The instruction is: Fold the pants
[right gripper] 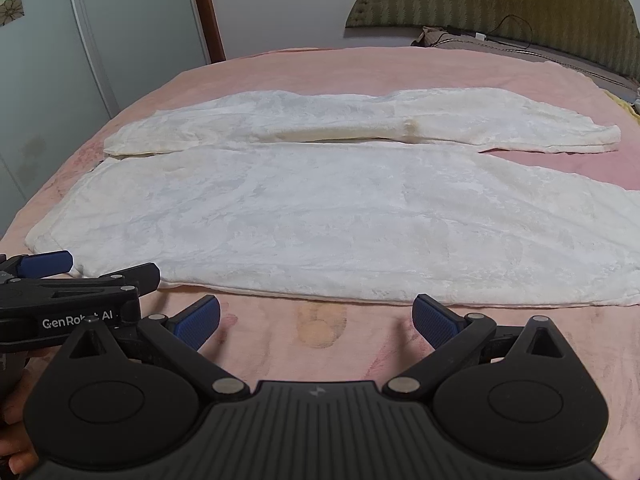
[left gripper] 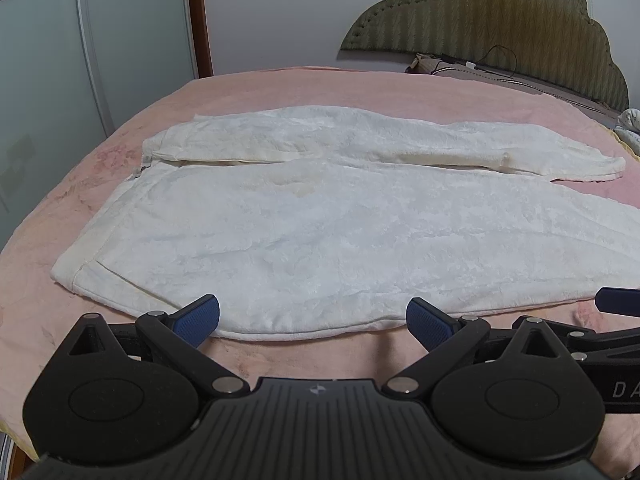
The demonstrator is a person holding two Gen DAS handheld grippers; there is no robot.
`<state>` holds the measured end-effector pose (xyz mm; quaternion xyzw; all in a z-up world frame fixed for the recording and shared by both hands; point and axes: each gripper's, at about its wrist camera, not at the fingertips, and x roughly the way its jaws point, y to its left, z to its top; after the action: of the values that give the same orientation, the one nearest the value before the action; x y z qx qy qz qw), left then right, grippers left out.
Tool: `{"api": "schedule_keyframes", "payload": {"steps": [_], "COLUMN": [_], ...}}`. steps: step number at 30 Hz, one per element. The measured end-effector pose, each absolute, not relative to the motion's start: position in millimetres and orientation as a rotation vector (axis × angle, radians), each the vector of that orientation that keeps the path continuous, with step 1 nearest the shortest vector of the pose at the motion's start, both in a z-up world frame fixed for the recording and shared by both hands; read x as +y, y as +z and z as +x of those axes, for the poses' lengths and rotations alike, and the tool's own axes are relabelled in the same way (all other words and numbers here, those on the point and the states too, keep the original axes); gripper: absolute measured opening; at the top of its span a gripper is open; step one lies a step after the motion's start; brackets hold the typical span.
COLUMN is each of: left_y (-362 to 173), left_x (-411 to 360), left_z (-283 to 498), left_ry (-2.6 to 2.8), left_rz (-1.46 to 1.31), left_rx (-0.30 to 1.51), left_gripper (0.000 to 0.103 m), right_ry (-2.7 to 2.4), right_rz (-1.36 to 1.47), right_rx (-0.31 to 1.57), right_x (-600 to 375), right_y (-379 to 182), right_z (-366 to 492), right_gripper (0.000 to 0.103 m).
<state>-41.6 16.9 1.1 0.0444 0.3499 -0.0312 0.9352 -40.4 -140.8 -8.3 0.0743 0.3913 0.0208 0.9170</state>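
White fleecy pants (left gripper: 320, 216) lie flat on the pink bedspread, with the two legs side by side, running left to right. They also show in the right wrist view (right gripper: 320, 216). My left gripper (left gripper: 313, 322) is open and empty, with its fingertips over the near hem of the near leg. My right gripper (right gripper: 316, 322) is open and empty, just short of the near edge of the pants, over bare bedspread. The left gripper (right gripper: 52, 270) shows at the left of the right wrist view. A blue fingertip of the right gripper (left gripper: 618, 300) shows at the right edge of the left wrist view.
The pink bedspread (left gripper: 360, 88) covers the bed. A padded olive headboard (left gripper: 500, 28) stands at the far right with a cable and pillow (left gripper: 472, 66) below it. Glass wardrobe doors (left gripper: 60, 60) and a wooden door frame (left gripper: 198, 16) stand at the left.
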Motion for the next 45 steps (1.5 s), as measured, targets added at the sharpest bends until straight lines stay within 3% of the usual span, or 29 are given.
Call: {"api": "schedule_keyframes", "payload": {"steps": [5,13,17,29,33,37,41,43,44,45], "left_y": [5.5,24.4,30.9,6.9,-2.9,-6.1,-2.9,-0.1,1.2,3.0], "left_x": [22.4,37.3,55.1,89.2,87.4,86.3,93.8,99.8,103.0,106.3], "left_z": [-45.0,-7.0,17.7,68.7,75.6,79.8,89.1,97.7,103.2,108.8], "left_ry": [-0.096,-0.047,0.008,0.117,0.107,0.085,0.089,0.096,0.107,0.121], "left_rz": [0.05,0.007,-0.024,-0.043,-0.015,0.013,0.018,0.012,0.01,0.008], "left_rx": [0.676,0.622,0.612,0.646,0.663,0.674,0.674,0.673,0.672,0.671], "left_gripper": [0.101,0.101,0.102,0.102,0.102,0.102,0.102,0.102,0.102,0.102], "right_ry": [0.09,0.216,0.283,0.494,0.506,0.518,0.641,0.697,0.723,0.762], "right_rz": [0.125,-0.104,-0.149,0.17,0.148,0.021,-0.111,-0.171,-0.187,-0.176], "right_rx": [0.772,0.513,0.538,0.67,0.725,0.754,0.813,0.835,0.824,0.824], "right_x": [-138.4,-137.3,-135.5,-147.2,-125.7,-93.6,-60.7,-50.4,-48.3,-49.1], "right_y": [-5.8,29.2,29.8,0.2,-13.5,-21.4,-34.2,-38.9,-37.9,-35.5], "right_z": [-40.9,1.2,64.6,268.7,325.3,371.1,395.2,395.0,393.7,392.2], "right_gripper": [0.103,0.103,0.103,0.103,0.102,0.091,0.09,0.084,0.078,0.058]}}
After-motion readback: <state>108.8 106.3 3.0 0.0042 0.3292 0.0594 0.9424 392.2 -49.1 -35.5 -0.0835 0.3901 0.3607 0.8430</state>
